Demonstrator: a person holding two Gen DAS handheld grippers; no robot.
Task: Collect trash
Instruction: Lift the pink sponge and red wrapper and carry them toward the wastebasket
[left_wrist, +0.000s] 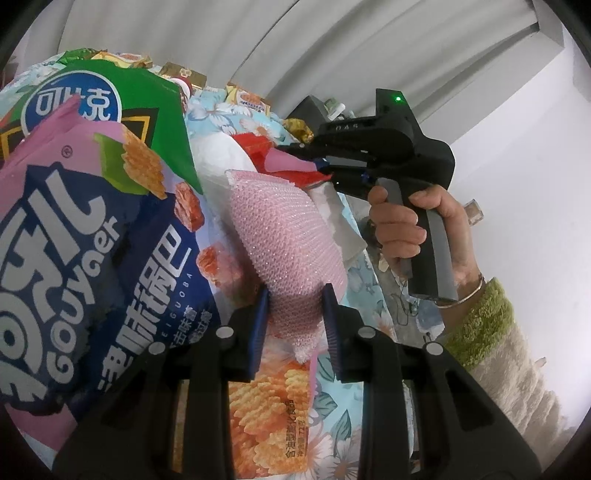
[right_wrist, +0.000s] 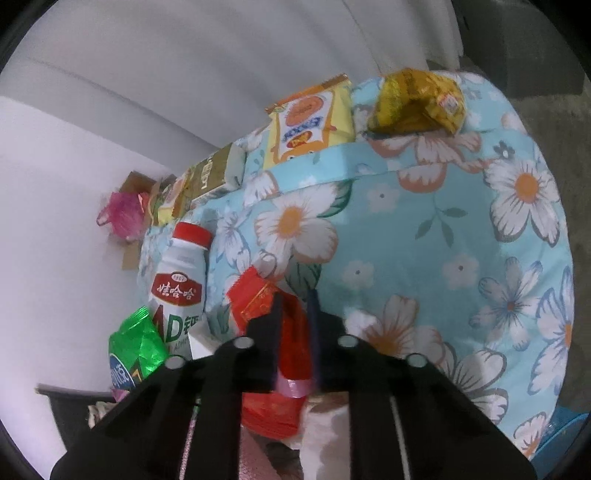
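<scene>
My left gripper is shut on a pink mesh scouring sponge, held above the floral cloth. A pink and blue snack bag and a green snack bag lie at its left. My right gripper shows in the left wrist view, held by a hand, shut on a red wrapper. In the right wrist view, my right gripper pinches that red wrapper over the floral cloth.
On the cloth lie a white bottle with a red cap, a green foil bag, a yellow biscuit packet, a crumpled gold wrapper and gold boxes. A white wall stands behind.
</scene>
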